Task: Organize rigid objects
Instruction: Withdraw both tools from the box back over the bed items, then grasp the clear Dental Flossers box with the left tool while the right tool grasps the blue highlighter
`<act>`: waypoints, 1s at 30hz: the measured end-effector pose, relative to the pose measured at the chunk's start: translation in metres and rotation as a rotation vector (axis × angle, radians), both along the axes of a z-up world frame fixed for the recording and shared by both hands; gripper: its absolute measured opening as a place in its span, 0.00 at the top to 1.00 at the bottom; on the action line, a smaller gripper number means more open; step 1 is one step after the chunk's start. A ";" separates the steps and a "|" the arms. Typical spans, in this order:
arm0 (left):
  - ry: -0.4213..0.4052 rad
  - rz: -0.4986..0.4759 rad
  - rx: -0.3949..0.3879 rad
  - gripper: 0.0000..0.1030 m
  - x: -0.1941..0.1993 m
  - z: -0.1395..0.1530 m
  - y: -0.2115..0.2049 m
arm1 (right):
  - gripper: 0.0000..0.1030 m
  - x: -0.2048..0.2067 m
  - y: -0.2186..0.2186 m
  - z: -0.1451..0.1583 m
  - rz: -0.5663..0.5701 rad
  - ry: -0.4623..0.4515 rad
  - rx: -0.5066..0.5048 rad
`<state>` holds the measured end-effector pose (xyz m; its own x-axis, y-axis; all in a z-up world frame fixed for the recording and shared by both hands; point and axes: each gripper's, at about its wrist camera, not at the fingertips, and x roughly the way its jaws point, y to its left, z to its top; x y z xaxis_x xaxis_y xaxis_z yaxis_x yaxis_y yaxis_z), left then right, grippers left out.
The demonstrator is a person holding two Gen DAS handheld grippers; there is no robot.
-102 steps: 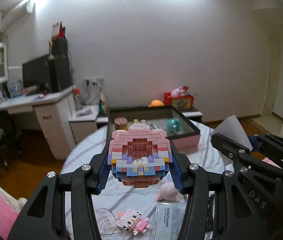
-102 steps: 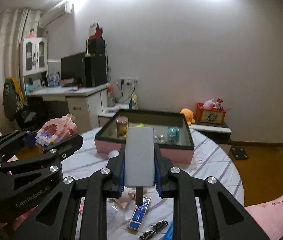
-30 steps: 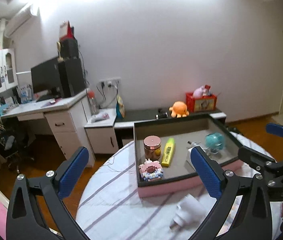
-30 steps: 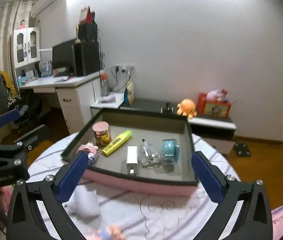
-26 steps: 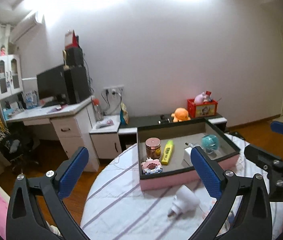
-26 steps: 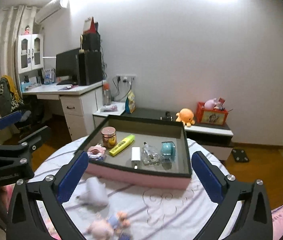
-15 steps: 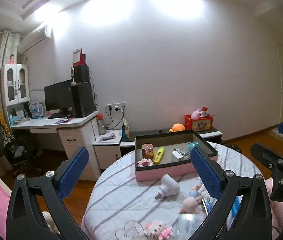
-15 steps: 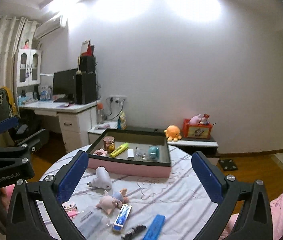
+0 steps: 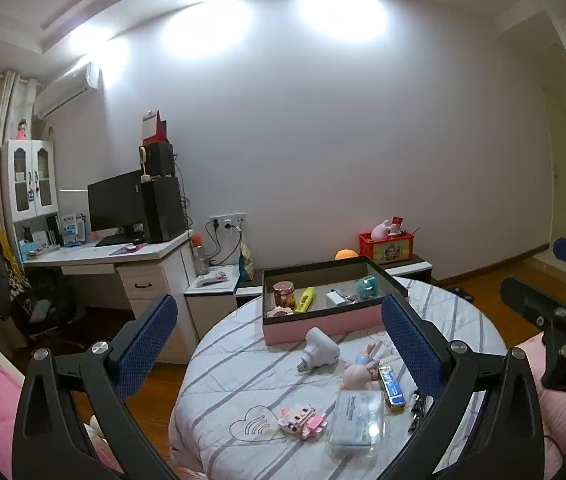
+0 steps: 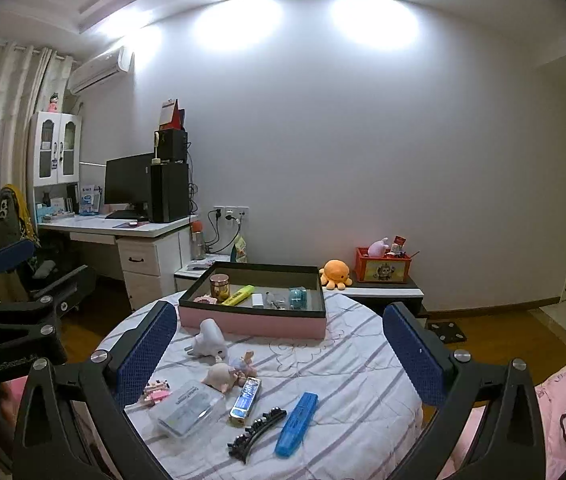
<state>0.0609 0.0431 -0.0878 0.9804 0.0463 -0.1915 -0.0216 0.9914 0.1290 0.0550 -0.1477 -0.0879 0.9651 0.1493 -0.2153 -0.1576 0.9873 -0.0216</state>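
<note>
Pink-sided tray (image 10: pixel 251 326) holds sorted items while I hover both grippers, jaws apart and empty, choosing among tabletop (image 10: pixel 347 364) clutter.

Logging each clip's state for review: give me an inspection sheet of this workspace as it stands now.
Surface: round table under a striped cloth.
Job's things: pink tray holds a jar, yellow highlighter, white charger, teal item and pink block model.
Clutter: white plug, doll, clear case, harmonica, black hair clip, blue case, small block figure lie loose on the cloth.
Grippers: left gripper and right gripper open, empty, raised.
Cables: wall outlet leads only.
Surroundings: desk with monitor, orange plush.
</note>
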 end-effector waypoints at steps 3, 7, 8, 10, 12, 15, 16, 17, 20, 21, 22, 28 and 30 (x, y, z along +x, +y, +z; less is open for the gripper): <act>0.013 -0.002 0.011 0.00 -0.001 -0.003 0.000 | 0.00 -0.004 -0.004 -0.002 -0.012 0.002 0.002; 0.045 -0.001 0.019 0.00 0.004 -0.013 0.001 | 0.00 -0.004 -0.010 -0.011 -0.029 0.022 0.003; 0.051 -0.001 0.020 0.00 0.004 -0.017 0.001 | 0.00 -0.003 -0.011 -0.014 -0.034 0.034 0.004; 0.092 -0.001 0.028 0.00 0.012 -0.028 0.001 | 0.00 0.002 -0.014 -0.024 -0.039 0.068 0.009; 0.124 -0.002 0.034 0.00 0.017 -0.040 0.001 | 0.00 0.006 -0.015 -0.033 -0.045 0.097 0.011; 0.195 -0.023 0.033 0.00 0.029 -0.062 -0.002 | 0.00 0.013 -0.017 -0.050 -0.052 0.145 0.006; 0.212 -0.031 0.029 0.00 0.031 -0.069 -0.004 | 0.00 0.016 -0.018 -0.057 -0.056 0.164 0.004; 0.241 -0.046 0.023 0.00 0.035 -0.080 -0.007 | 0.00 0.019 -0.019 -0.063 -0.061 0.183 0.004; 0.314 -0.074 0.036 0.00 0.045 -0.103 -0.017 | 0.00 0.029 -0.023 -0.085 -0.068 0.246 0.003; 0.329 -0.078 0.046 0.00 0.047 -0.109 -0.020 | 0.00 0.031 -0.023 -0.091 -0.069 0.261 0.000; 0.343 -0.081 0.055 0.00 0.050 -0.114 -0.024 | 0.00 0.035 -0.024 -0.099 -0.070 0.284 -0.006; 0.403 -0.123 0.066 0.00 0.059 -0.136 -0.037 | 0.00 0.052 -0.033 -0.133 -0.060 0.390 0.013; 0.422 -0.122 0.077 0.02 0.063 -0.141 -0.040 | 0.00 0.055 -0.033 -0.138 -0.052 0.401 0.014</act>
